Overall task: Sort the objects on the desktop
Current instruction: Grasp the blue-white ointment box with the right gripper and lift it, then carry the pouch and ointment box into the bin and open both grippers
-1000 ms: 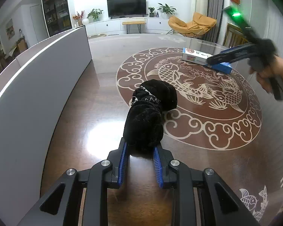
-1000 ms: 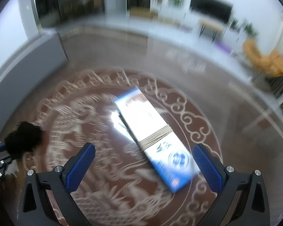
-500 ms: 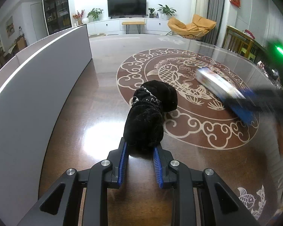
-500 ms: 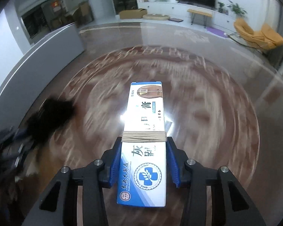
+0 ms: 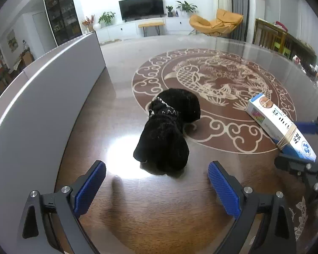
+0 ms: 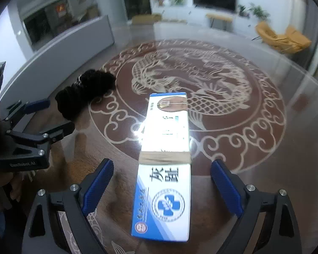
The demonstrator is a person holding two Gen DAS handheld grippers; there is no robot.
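Left hand-held gripper [image 5: 156,187] spread wide, nothing held; black fuzzy fabric bundle [image 5: 169,133] just beyond on glossy brown worktop [image 5: 120,97]. Right hand-held gripper [image 6: 162,187] likewise spread, straddling white-and-blue rubber-banded carton [image 6: 166,165]. Withdraw straight, avoid nudging.

My right claw [image 6: 162,187] is hanging wide open around the white-and-blue box [image 6: 165,167], pads clear of it; box is lying flat on the tabletop [image 6: 254,97].
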